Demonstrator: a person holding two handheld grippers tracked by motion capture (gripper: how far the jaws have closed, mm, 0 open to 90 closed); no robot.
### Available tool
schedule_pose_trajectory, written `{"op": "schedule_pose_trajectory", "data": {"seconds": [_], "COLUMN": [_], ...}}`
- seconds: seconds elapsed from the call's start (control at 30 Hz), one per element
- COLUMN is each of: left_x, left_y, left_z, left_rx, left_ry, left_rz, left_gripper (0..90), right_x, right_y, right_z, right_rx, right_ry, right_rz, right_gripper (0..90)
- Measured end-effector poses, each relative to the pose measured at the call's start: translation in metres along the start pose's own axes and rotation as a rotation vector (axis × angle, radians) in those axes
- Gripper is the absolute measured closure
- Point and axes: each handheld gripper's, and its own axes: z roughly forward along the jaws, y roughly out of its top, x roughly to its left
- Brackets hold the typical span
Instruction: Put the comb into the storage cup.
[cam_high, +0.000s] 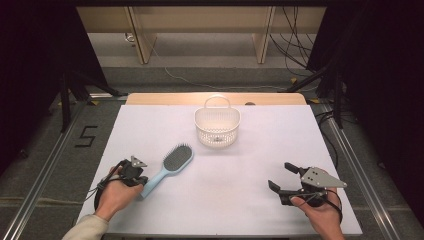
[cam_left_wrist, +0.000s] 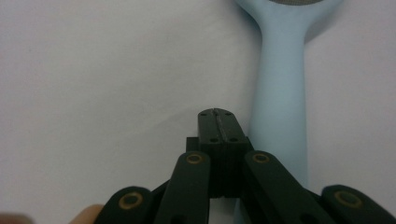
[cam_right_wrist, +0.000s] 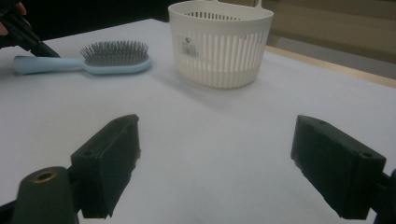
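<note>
From the high view, the hairbrush lies on the white surface, its long axis slanting from handle at the left gripper up toward the basket.

In the left gripper view, the jaws are pressed together, empty, with the handle just beside them on the right.

In the right gripper view, the right gripper has its jaws spread, well apart from the brush.

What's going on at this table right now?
A person holds a gripper in each hand over a white table. The left gripper, jaws shut and holding nothing, sits right beside the handle of a light blue hairbrush lying flat. The right gripper hangs open off to the side. A white basket stands farther back.
</note>
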Motion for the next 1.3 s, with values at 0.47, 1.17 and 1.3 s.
{"op": "schedule_pose_trajectory", "data": {"seconds": [0.47, 1.17, 1.3], "left_x": [-0.011, -0.003, -0.006], "left_y": [-0.002, 0.019, 0.02], "left_z": [-0.004, -0.026, -0.028], "left_rx": [0.017, -0.134, -0.146], "left_ry": [-0.011, 0.081, 0.088], "left_rz": [0.03, -0.019, -0.022], "left_gripper": [89.6, 6.0, 0.0], "right_x": [0.0, -0.001, -0.001], "right_y": [0.0, -0.001, -0.001], "right_z": [0.0, 0.001, 0.0], "right_rx": [0.005, 0.011, 0.011], "right_ry": [-0.002, -0.005, -0.006], "right_rz": [0.001, -0.006, -0.005], "right_gripper": [16.2, 16.2, 16.2]}}
